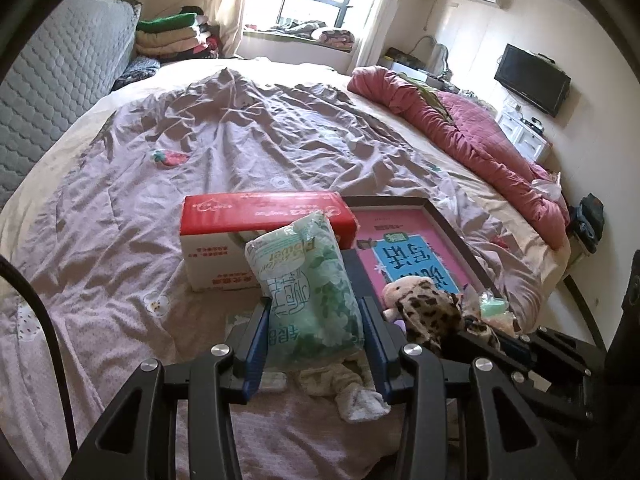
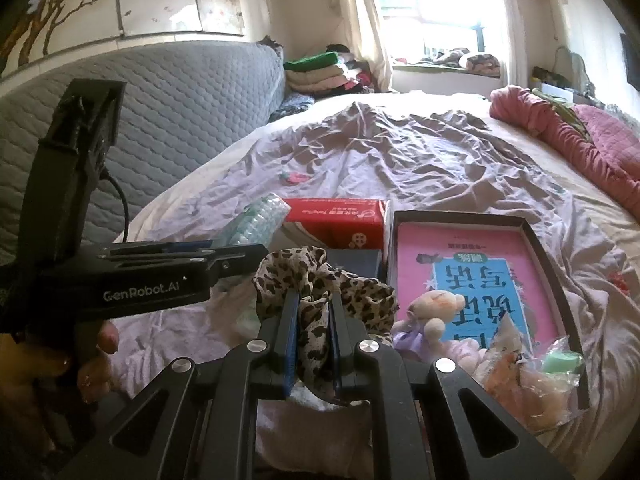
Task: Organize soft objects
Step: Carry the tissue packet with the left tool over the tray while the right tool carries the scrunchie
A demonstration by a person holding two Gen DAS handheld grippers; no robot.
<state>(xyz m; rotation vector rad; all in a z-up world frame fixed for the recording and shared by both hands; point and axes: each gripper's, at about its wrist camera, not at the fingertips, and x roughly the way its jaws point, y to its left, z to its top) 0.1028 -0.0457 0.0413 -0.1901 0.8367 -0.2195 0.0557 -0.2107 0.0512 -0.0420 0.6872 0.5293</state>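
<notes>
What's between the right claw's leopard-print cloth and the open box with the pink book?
Nothing visible blocks it. The right claw is shut on the leopard-print cloth, and the open box lies just to its right on the bed. A small plush toy sits at the box's near corner, the only thing near that path.

Soft cloth, shiny plastic
The green pack (image 1: pixel 308 292) is shiny crinkly plastic; the leopard cloth (image 2: pixel 320 300) looks thin; the bed cover (image 1: pixel 240 128) is wrinkled cloth.
</notes>
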